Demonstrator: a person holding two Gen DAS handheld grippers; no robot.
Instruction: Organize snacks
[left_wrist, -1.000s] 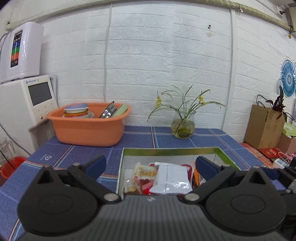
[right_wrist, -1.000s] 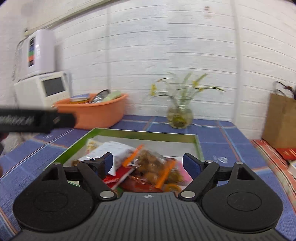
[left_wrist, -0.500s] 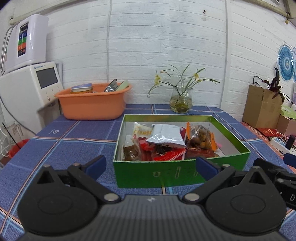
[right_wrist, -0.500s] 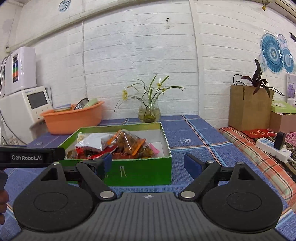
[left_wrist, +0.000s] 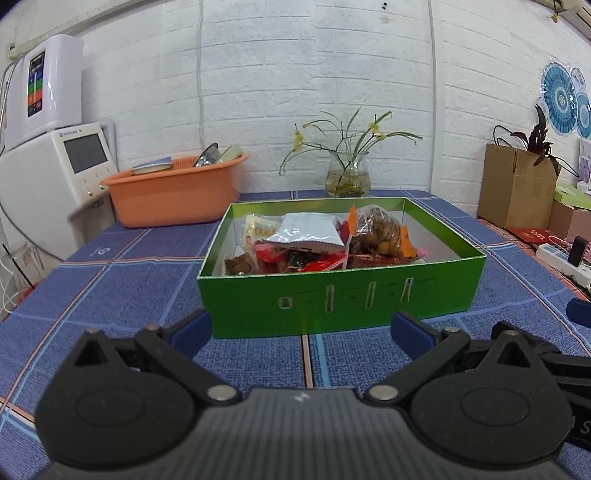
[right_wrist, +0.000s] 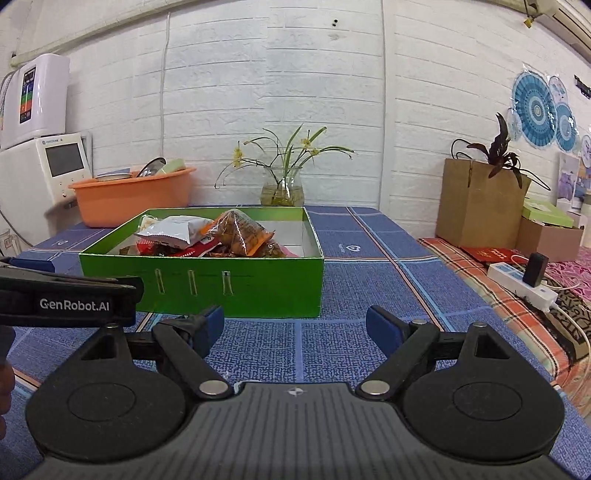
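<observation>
Left wrist view, left to right: white appliance with a dark screen (left_wrist: 55, 177), its left edge cut off; orange plastic basin (left_wrist: 173, 192) holding dishes only partly visible above the rim; glass vase of yellow-flowered stems (left_wrist: 347, 177); green cardboard box (left_wrist: 340, 295) on the blue patterned tablecloth (left_wrist: 110, 280), open-topped, filled with snack packets; silver foil packet (left_wrist: 304, 230) lying on top, clear bag of brown snacks (left_wrist: 376, 229) to its right, red wrappers beneath largely hidden by the front wall; brown paper bag (left_wrist: 517, 184); white power strip (left_wrist: 561, 262), cut off at the frame edge. Left gripper (left_wrist: 301, 330): fingers spread wide apart, empty, just short of the box front.

Right wrist view: black bar lettered "GenRobot.AI" (right_wrist: 66, 301) crossing from the left edge, its origin out of frame; part of a hand (right_wrist: 5, 380) at the margin, mostly cut off; same box (right_wrist: 240, 284) left of centre. Right gripper (right_wrist: 295, 326): fingers parted, holding nothing, near the box's right front corner without touching
</observation>
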